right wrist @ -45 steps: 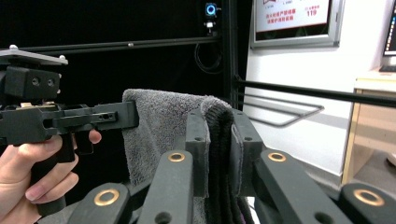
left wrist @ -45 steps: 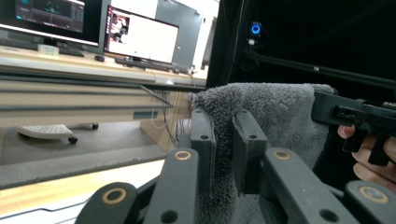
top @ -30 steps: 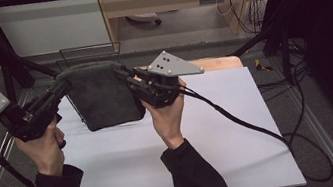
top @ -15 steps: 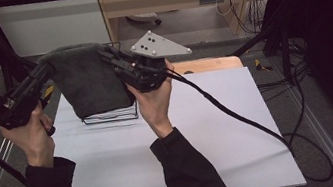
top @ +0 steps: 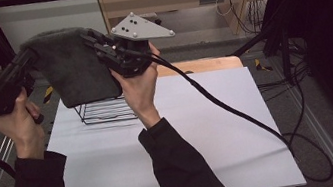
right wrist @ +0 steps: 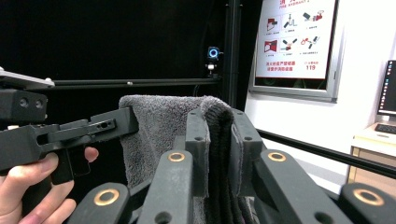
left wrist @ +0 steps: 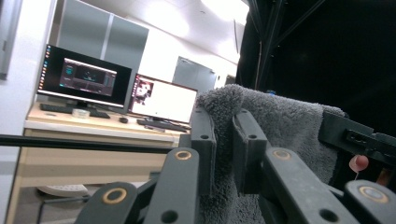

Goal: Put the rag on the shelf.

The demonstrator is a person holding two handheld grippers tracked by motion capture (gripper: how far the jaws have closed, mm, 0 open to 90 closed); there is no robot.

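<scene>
Both grippers clamp the top edge of the grey towel (top: 77, 67): left gripper (top: 29, 57) at its left corner, right gripper (top: 95, 41) at its right corner. The towel hangs above the wire rack (top: 104, 112) on the white table (top: 202, 138).

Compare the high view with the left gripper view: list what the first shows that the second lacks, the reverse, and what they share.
High view alone: the white table, the wire rack standing on it beneath the lifted towel, the wooden board at the far edge, and both sleeves. Left gripper view alone: two lit monitors on a desk, and the left gripper fingers pinching the towel's edge up close. Shared: the grey towel held in the air, and the right gripper clamped on its other end.
</scene>
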